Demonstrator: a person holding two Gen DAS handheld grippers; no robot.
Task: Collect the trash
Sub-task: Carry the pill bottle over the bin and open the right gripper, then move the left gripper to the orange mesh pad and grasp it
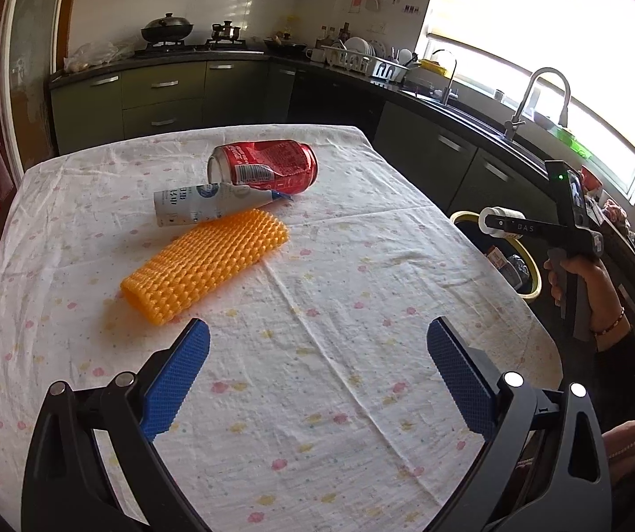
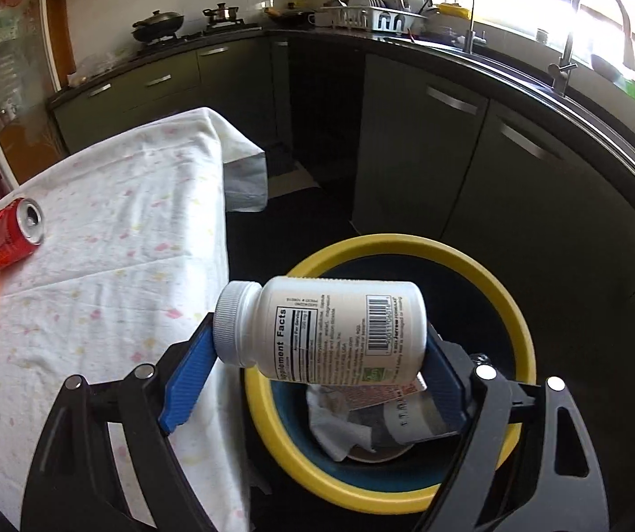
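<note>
Bottle [image 2: 322,328] crosswise between right gripper [image 2: 317,363] pads — cap leftward; left gripper [image 1: 317,372] spread, empty.

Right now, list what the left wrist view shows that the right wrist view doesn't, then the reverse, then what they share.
Left wrist only: the white tube lying against the can, the whole orange mesh sleeve, and the open, empty left hand-held gripper.

Right wrist only: the trash already in the bin and the bottle's label, its ends between the blue pads.

Both: the red can, white bottle, yellow-rimmed bin, and right hand-held gripper.
</note>
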